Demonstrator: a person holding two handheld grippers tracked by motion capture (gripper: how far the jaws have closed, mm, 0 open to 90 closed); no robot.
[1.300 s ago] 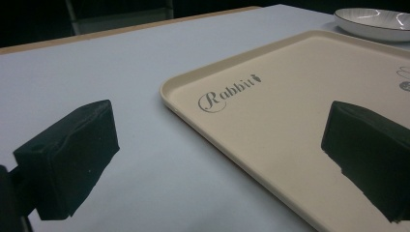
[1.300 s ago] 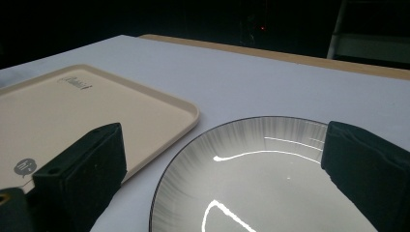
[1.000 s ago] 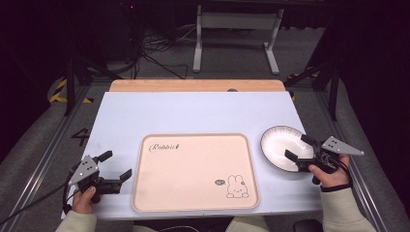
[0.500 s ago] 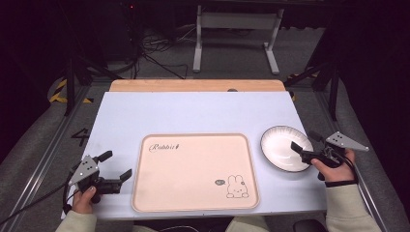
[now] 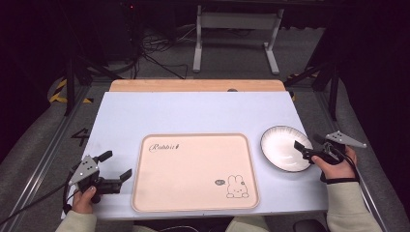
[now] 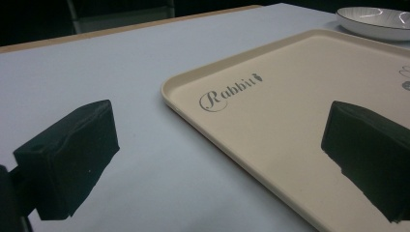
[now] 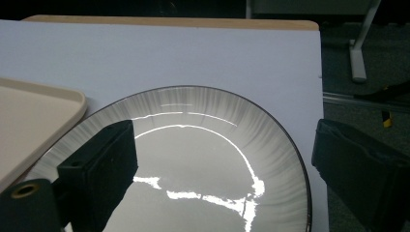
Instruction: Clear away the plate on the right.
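A person's right gripper (image 5: 309, 149) has drawn back toward the table's right edge, jaws wide and empty, one above the plate's (image 5: 284, 148) near rim (seemingly just set down). The left gripper (image 5: 115, 166) waits open beside the tray (image 5: 193, 169). One plate, one tray, two grippers.

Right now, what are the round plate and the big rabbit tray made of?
The plate looks like glazed ceramic: white, very glossy, with bright light streaks, fine grey lines round the rim and a dark edge. The rabbit tray looks like matte plastic, possibly melamine: smooth beige, rounded raised rim, printed lettering and a small bunny, hardly any shine. I cannot be sure of either.
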